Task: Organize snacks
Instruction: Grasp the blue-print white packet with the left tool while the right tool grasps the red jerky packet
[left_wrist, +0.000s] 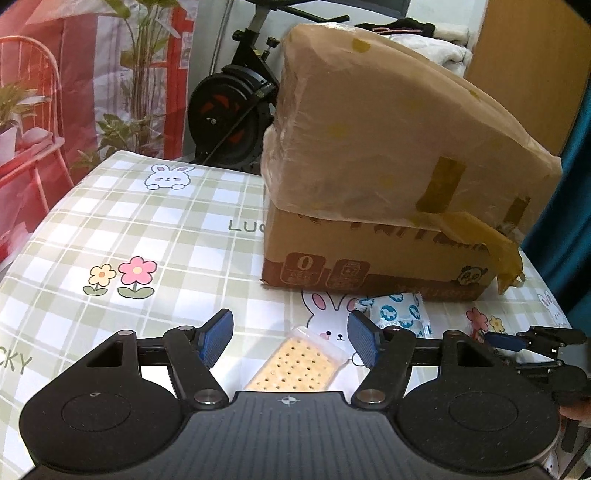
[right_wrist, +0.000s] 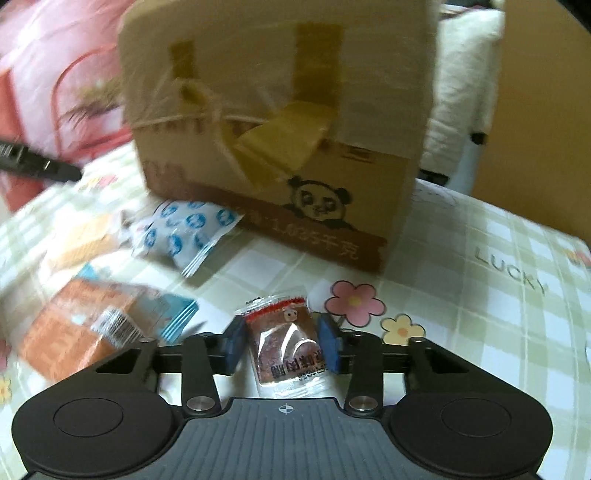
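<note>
counter (left_wrist: 155, 236) with green plaid cloth, bunny and flower prints, carries everything. biggest item is the cardboard box (left_wrist: 369, 258) with a panda print, standing toward the far side of the counter, a second plastic-wrapped box (left_wrist: 388, 122) stacked on top, yellowish tape peeling off the front. exercise bike (left_wrist: 236, 107) behind the far edge, off the counter.

orange snack pack (right_wrist: 74, 328) lies near the left edge in the right wrist view, blurred. white pouch with blue prints (left_wrist: 399, 317) lies on the counter just beside the box's front bottom edge. cracker pack (left_wrist: 295, 365) in clear wrap lies flat on the cloth toward the near edge, between the left claw's fingers but not touched by them. small clear meat snack packet (right_wrist: 286, 343) with red strip lies toward the near edge in front of the box.

left claw (left_wrist: 291, 338) has jaws well apart, over the cracker pack. right claw (right_wrist: 282, 343) has both blue pads against the sides of the meat snack packet, clamped on it, packet low at the cloth; can't tell if lifted.
</note>
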